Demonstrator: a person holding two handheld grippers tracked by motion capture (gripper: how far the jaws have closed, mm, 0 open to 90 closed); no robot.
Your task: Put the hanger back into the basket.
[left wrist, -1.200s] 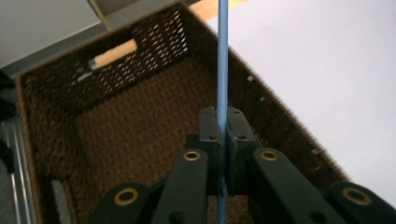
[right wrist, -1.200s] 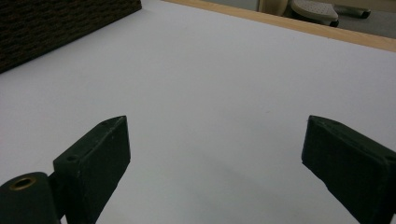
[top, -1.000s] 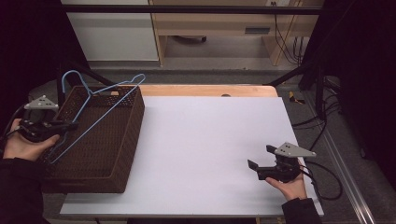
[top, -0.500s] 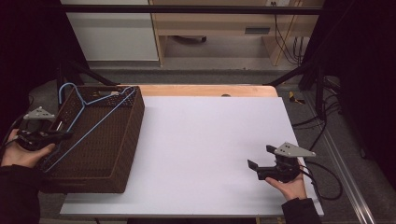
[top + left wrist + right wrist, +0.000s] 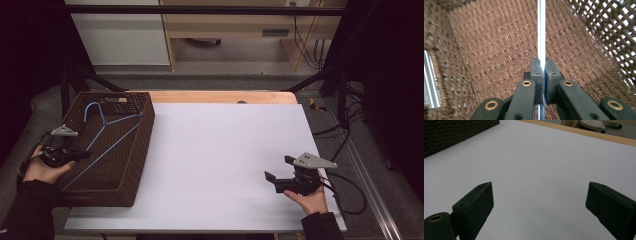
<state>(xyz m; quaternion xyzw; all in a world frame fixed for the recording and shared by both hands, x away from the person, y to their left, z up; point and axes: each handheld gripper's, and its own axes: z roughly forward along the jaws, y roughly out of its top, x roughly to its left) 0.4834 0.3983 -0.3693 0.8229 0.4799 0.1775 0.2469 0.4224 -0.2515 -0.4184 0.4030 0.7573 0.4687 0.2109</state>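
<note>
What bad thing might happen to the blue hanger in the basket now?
1. The left claw pinches only the thin wire of the hanger, so it might twist or slip out.
2. The hanger's hook lies near the woven wall of the basket; it could snag in the holes and drag the basket along.
3. The right claw is open, far across the table, so nothing steadies the basket.

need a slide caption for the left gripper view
Hand-held gripper shut on a blue hanger inside a brown wicker basket.
</note>
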